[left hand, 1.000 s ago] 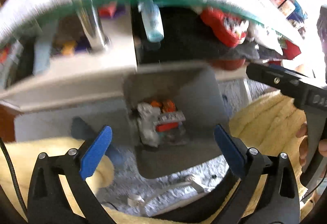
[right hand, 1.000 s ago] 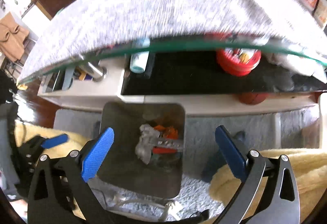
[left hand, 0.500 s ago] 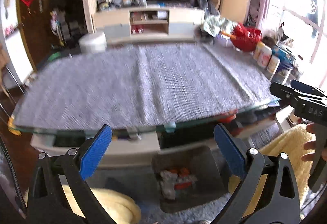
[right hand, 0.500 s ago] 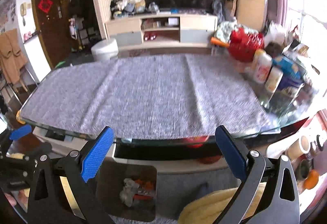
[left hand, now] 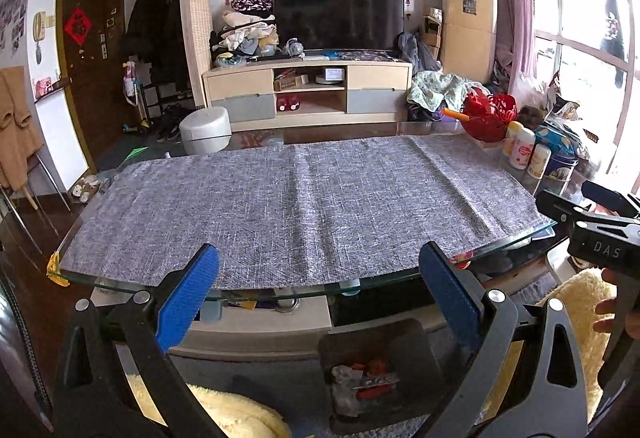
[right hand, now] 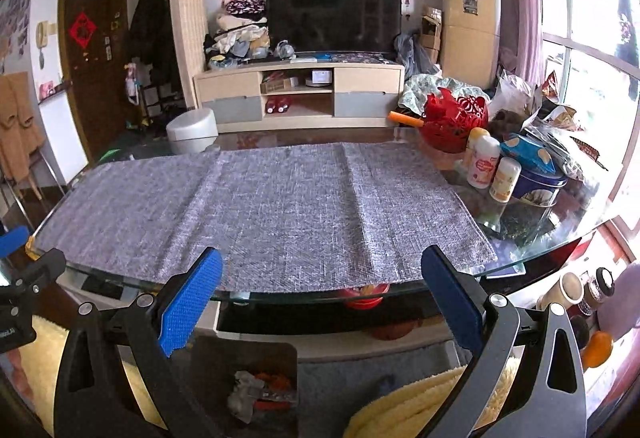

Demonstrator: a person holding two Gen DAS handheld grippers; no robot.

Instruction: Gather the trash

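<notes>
Both tongs, the left gripper [left hand: 320,286] and the right gripper [right hand: 322,288], are hanging spread and empty; trash [left hand: 362,384] is sitting in the bin [left hand: 416,342] at lower centre, the grey cloth [left hand: 296,206] is looking bare, so collection seems finished.

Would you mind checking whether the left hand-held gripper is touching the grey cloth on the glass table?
Apart. The left wrist view shows the open left hand-held gripper empty, nearer the camera than the grey cloth.

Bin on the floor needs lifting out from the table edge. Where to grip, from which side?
Grip the near rim of the grey trash bin, coming down from above on the person's side. It stands upright and open-topped below the glass table, so the far rim is partly under the glass. The right hand-held gripper is open.
</notes>
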